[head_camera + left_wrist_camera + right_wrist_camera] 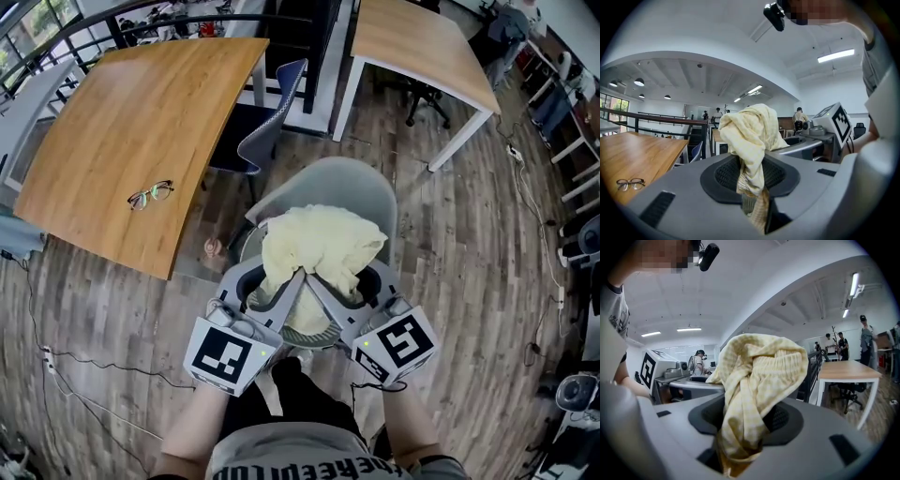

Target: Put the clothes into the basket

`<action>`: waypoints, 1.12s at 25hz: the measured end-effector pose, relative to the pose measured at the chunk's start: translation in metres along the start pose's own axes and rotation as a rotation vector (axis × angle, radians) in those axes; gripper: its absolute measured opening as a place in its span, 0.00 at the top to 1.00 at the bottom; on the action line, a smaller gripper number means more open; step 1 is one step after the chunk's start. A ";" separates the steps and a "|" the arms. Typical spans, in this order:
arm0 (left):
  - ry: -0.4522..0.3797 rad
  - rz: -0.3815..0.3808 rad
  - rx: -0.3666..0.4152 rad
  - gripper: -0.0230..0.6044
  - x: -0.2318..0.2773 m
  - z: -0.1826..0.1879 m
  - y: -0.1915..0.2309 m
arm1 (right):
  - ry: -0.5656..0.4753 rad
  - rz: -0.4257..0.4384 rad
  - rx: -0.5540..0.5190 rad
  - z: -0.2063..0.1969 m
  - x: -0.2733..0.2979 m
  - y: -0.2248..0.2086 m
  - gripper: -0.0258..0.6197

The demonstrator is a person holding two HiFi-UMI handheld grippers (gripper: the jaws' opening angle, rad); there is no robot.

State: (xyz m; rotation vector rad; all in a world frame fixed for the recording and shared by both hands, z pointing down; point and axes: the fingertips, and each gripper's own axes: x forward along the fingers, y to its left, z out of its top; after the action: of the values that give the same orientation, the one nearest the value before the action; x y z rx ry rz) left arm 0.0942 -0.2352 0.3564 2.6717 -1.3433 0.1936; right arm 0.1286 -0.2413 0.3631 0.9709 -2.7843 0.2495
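Pale-yellow checked garment (319, 239), soft, light & floppy, sits bunched over the grey basket (305, 328), w/ left gripper (281, 292) & right gripper (330, 292) each clamped on its gathered lower folds, prob. the best hold since loose edges would trail or slip.

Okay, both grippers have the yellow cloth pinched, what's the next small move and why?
Probably lower the yellow cloth straight down: the left hand-held gripper and right hand-held gripper both pinch it, bunched directly above what looks like the mesh basket.
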 end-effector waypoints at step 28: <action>0.238 -0.011 -0.114 0.80 0.022 -0.126 -0.003 | 0.183 0.033 0.168 -0.128 0.016 -0.010 0.62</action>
State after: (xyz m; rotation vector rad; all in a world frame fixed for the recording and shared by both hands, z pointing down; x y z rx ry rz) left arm 0.1037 -0.2272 0.4837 2.4701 -1.2281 0.4071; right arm 0.1373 -0.2303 0.4917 0.8883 -2.6462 0.5556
